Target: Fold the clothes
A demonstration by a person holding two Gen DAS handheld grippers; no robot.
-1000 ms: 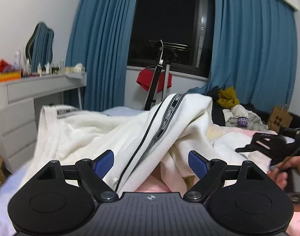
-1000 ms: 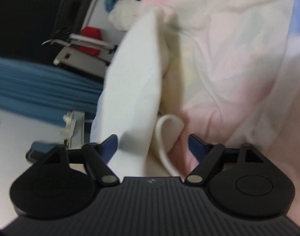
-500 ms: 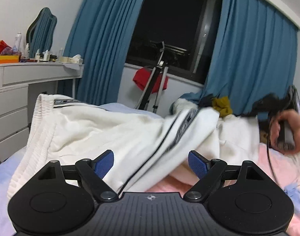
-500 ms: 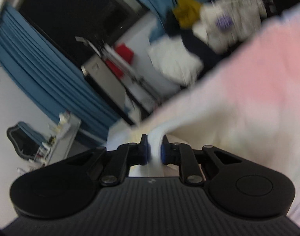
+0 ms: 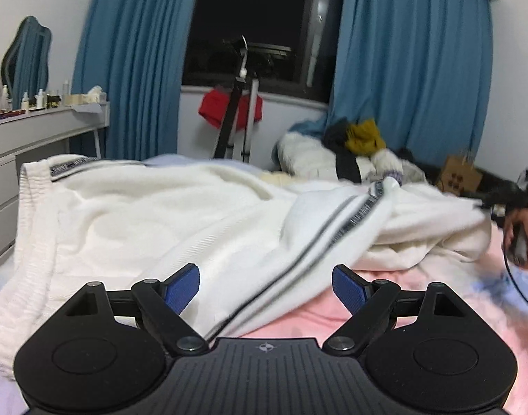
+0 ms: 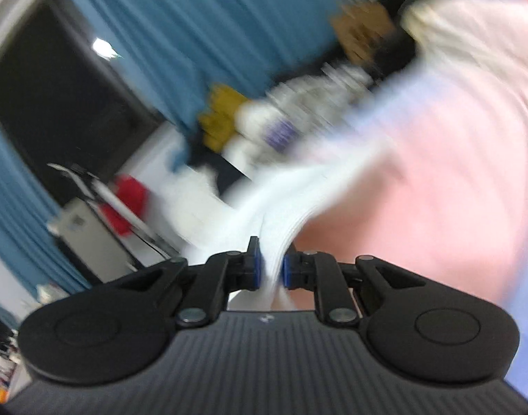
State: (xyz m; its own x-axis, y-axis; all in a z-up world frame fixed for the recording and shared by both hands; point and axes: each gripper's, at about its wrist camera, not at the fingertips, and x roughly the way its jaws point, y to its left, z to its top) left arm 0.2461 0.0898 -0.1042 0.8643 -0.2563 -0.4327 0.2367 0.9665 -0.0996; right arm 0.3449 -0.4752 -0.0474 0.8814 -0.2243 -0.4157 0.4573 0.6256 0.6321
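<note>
White trousers with a dark side stripe (image 5: 181, 221) lie spread across the pink bed sheet (image 5: 419, 287), waistband at the far left. My left gripper (image 5: 265, 285) is open, its blue pads either side of a trouser leg near the camera, not gripping. My right gripper (image 6: 271, 269) is shut on a fold of the white trousers (image 6: 298, 204); that view is blurred by motion. In the left wrist view the right gripper (image 5: 485, 205) holds the trouser end at the far right, with the hand behind it.
A pile of clothes (image 5: 350, 152) sits at the far side of the bed. A cardboard bag (image 5: 459, 176) stands at the right. A white dresser (image 5: 39, 135) runs along the left. A stand with a red cloth (image 5: 229, 110) is under the window.
The right gripper closed on the trouser leg and pulled it to the right and down, flattening the raised fabric. The left gripper stayed open.
</note>
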